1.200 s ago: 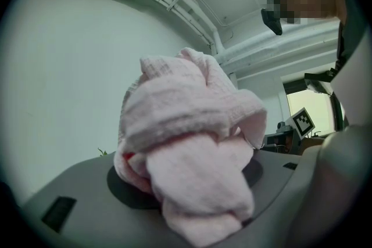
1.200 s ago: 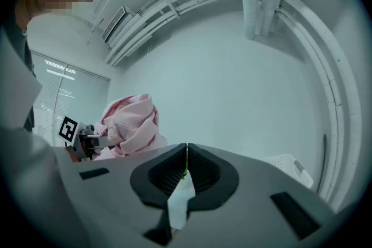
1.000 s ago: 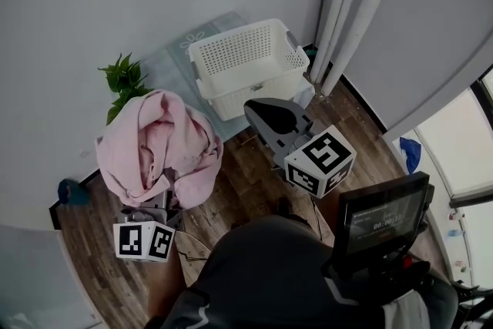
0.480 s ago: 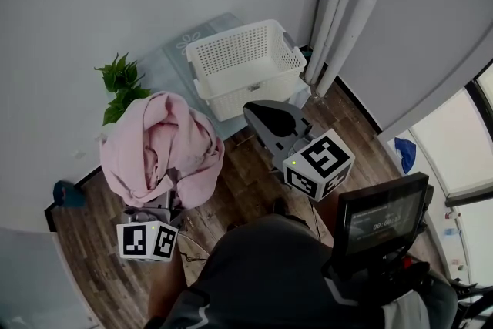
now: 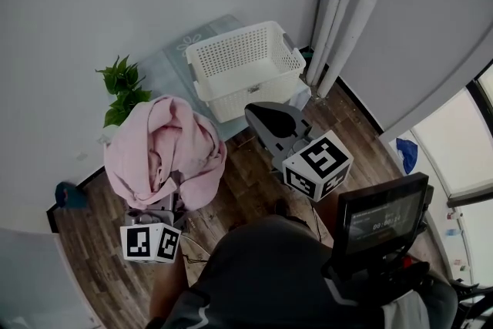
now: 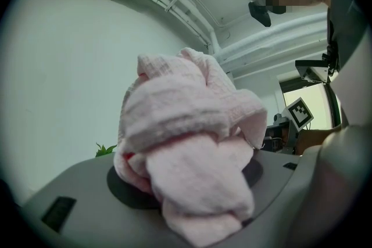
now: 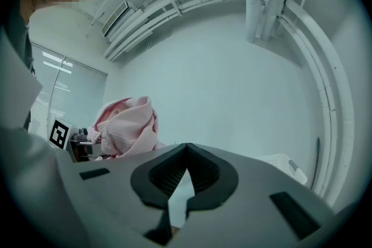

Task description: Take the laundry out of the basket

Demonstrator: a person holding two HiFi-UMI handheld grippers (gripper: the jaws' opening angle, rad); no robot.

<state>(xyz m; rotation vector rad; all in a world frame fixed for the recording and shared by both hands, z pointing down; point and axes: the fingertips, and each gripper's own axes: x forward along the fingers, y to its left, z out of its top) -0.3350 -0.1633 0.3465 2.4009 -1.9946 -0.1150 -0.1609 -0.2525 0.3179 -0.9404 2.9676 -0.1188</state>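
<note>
Plainly, the fingers of the left gripper [image 6: 187, 186] are clamped part-way closed on a thick bunch of pink laundry [image 5: 166, 146], which bulges up over both pads and hides the tips. The right gripper [image 7: 186, 149] has its fingers brought together at the tips, with nothing between them.

Seen from the head view, the laundry hangs as one rumpled bundle in the air above the wooden floor [image 5: 231, 185], off to the left of the white basket [image 5: 248, 95] and apart from it. The basket stands against the wall, beside a small green plant [image 5: 123, 85], and no cloth shows inside it as far as that view reaches.

I judge the lifting-out step done for this piece; it is now being carried. The next move calls for a place to lay it down, though none is plain here, and for parting the left fingers only once the bundle is supported, since trailing folds could snag on the pads.
</note>
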